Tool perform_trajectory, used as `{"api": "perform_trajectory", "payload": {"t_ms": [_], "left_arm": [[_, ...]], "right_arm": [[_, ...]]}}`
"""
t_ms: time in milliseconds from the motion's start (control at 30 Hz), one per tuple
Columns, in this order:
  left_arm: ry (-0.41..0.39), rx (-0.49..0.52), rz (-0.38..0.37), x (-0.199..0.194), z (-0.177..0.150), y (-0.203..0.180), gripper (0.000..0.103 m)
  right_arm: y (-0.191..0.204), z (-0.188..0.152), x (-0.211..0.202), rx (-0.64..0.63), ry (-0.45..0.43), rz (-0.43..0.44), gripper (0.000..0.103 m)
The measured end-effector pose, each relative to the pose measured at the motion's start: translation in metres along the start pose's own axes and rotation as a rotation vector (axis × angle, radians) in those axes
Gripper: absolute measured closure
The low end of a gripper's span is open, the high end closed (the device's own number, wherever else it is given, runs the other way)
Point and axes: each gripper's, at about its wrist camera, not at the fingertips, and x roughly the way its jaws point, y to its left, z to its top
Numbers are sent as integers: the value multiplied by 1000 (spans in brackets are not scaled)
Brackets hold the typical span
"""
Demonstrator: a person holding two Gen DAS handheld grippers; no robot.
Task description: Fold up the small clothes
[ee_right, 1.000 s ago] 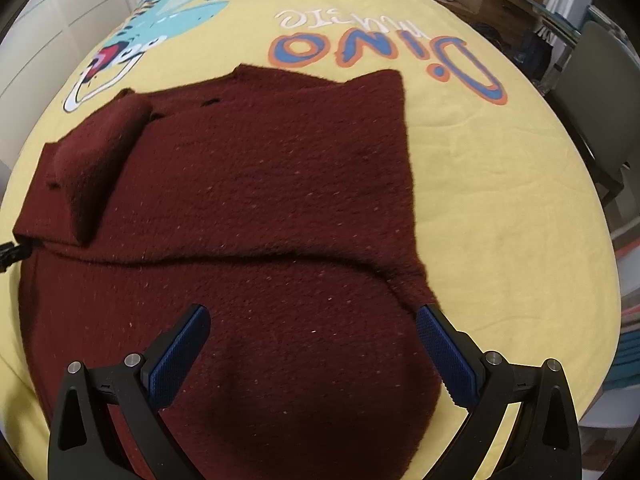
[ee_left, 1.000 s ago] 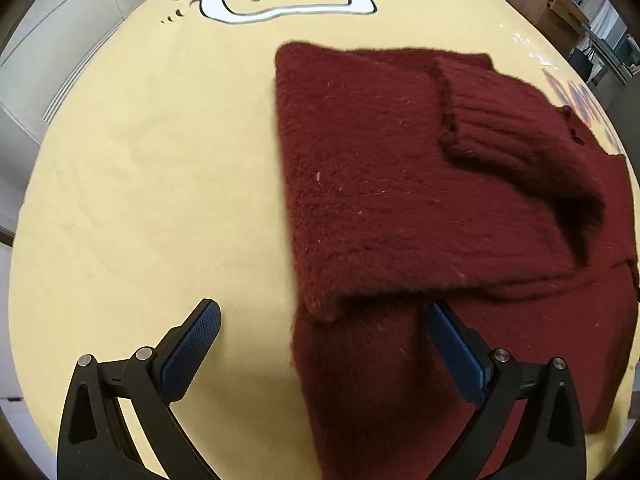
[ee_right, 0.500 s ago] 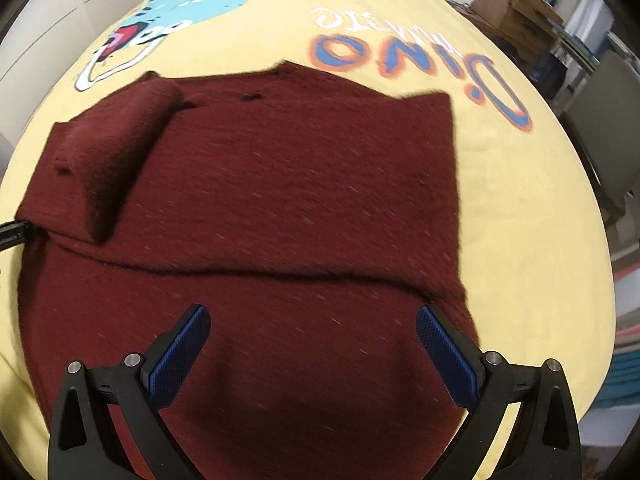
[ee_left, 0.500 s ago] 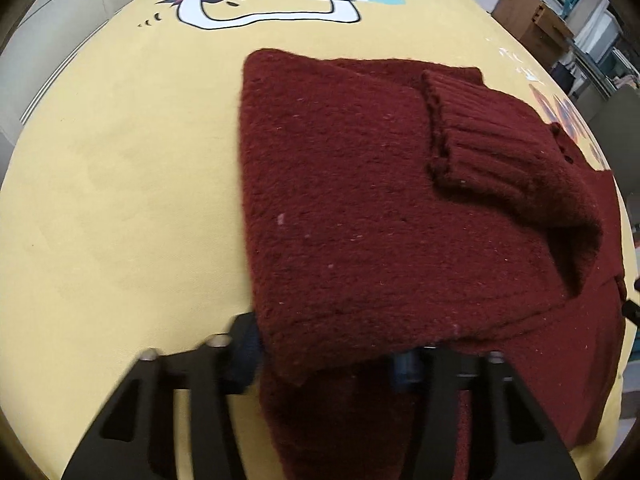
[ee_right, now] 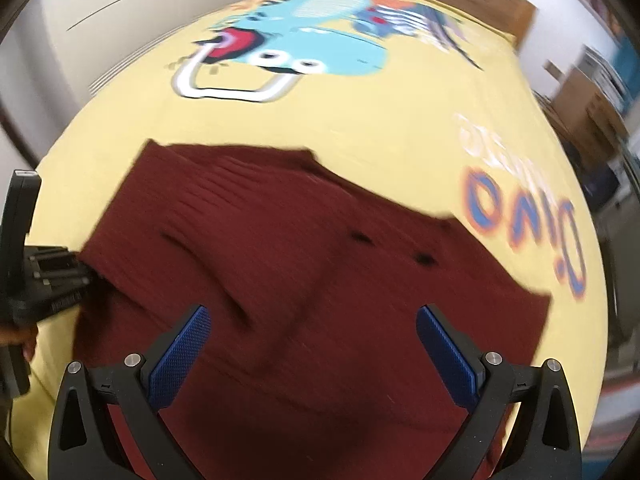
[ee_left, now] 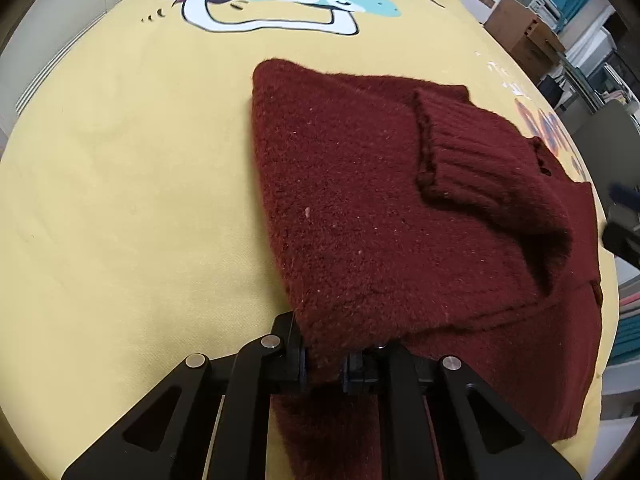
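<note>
Sweater (ee_left: pixel 360 208), dark red and fuzzy, lies partly folded on the yellow sheet (ee_left: pixel 120 200).
Nearest, the left gripper (ee_left: pixel 324 364) is clamped on the near corner of the sweater, its pads buried in the knit. The right view is blurred by motion; there the right gripper (ee_right: pixel 312 344) hangs spread wide above the cloth, grasping nothing. A ribbed cuff (ee_left: pixel 460 152) lies folded across the top. Beyond sits the cartoon print (ee_left: pixel 280 4).

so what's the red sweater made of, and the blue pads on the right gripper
Sweater: looks like a fuzzy knit, perhaps wool or acrylic; matte nap, ribbed cuff.
Pads: probably rubber or textured plastic; matte blue with a fine dimpled grid. The exact material can't be told.
</note>
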Motion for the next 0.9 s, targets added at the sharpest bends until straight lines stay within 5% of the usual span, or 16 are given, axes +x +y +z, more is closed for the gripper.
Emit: {"api": "perform_trajectory", "payload": {"t_ms": [200, 467, 533, 600, 900], "left_arm": [[31, -6, 8, 18, 4, 2, 94], [49, 1, 18, 17, 9, 4, 93], [50, 2, 15, 19, 8, 5, 93], [50, 2, 13, 19, 9, 4, 93], [33, -10, 29, 0, -5, 12, 94]], "right_arm": [[39, 27, 48, -87, 86, 36, 2], [58, 32, 94, -129, 166, 47, 36], [52, 29, 93, -120, 158, 47, 66], [38, 28, 86, -84, 141, 65, 83], [-57, 0, 40, 256, 77, 159, 86]]}}
